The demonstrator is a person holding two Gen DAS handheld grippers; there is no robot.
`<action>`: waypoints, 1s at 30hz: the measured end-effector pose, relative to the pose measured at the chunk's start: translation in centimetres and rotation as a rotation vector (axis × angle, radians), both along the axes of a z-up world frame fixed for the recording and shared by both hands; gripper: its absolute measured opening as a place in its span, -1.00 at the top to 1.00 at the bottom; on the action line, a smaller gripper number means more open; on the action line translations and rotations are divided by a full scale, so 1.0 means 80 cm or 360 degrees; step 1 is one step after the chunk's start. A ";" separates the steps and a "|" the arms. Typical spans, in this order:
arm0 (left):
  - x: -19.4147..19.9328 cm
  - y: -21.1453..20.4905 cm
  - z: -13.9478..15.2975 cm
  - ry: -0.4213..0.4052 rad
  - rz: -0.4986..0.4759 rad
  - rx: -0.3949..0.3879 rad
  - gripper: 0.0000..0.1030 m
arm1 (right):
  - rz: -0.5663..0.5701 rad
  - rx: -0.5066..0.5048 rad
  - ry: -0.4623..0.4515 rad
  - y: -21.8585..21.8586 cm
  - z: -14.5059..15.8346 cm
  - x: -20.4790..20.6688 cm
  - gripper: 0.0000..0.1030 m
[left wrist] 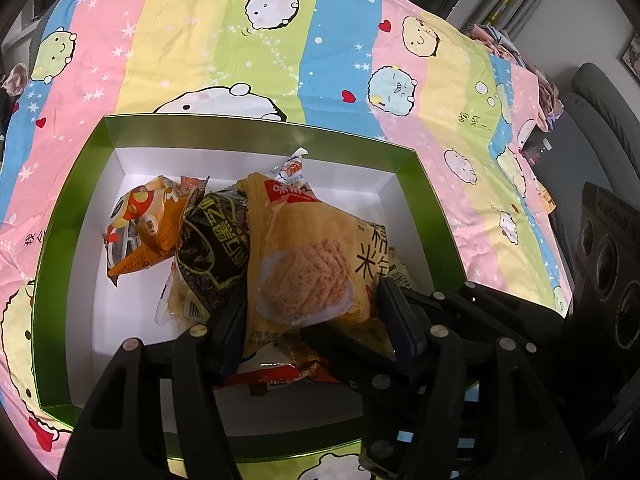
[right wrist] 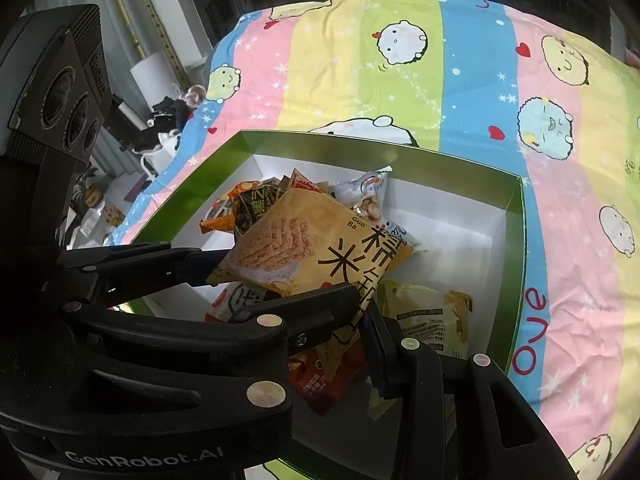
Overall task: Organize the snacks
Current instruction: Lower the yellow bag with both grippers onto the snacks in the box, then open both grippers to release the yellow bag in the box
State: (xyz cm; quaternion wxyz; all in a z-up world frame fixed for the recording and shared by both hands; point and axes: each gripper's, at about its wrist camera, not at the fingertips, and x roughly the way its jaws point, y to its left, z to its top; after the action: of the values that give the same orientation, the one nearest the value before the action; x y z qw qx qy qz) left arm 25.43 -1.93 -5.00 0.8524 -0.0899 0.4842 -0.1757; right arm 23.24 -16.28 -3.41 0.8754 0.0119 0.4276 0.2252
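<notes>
The soft, rumpled bedsheet gives the glossy green cardboard box a yielding footing, so a hard push could tilt it. Inside it, above the crinkly packet pile, the puffy, slick yellow rice-cracker bag is clamped at its near corner by the right gripper and might slide free. The left gripper straddles the bag with its jaws apart; I cannot tell whether it presses.

The yellow rice-cracker bag hides most of the packets beneath it in the green box, and a red packet shows only as a sliver under it. Black gripper frames cover the box's near wall in both views. The right gripper has 1 finger hidden behind that bag.
</notes>
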 end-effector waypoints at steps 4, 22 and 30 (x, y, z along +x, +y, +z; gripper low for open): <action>-0.001 -0.002 0.000 0.0002 0.0007 0.0023 -0.32 | -0.0008 0.0006 0.0008 -0.001 -0.001 -0.001 0.20; -0.004 0.000 -0.002 0.0030 0.0082 0.0065 -0.58 | -0.0038 -0.0061 -0.0003 0.004 0.004 -0.006 -0.11; -0.008 0.004 0.001 0.0015 0.0127 0.0104 -0.79 | -0.0072 -0.0092 -0.0030 0.002 0.012 -0.007 -0.44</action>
State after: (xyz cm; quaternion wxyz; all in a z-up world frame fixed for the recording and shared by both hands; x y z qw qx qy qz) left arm 24.77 -1.58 -4.89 0.8590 -0.0821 0.4897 -0.1253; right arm 22.65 -16.14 -2.44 0.8842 -0.0057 0.4253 0.1929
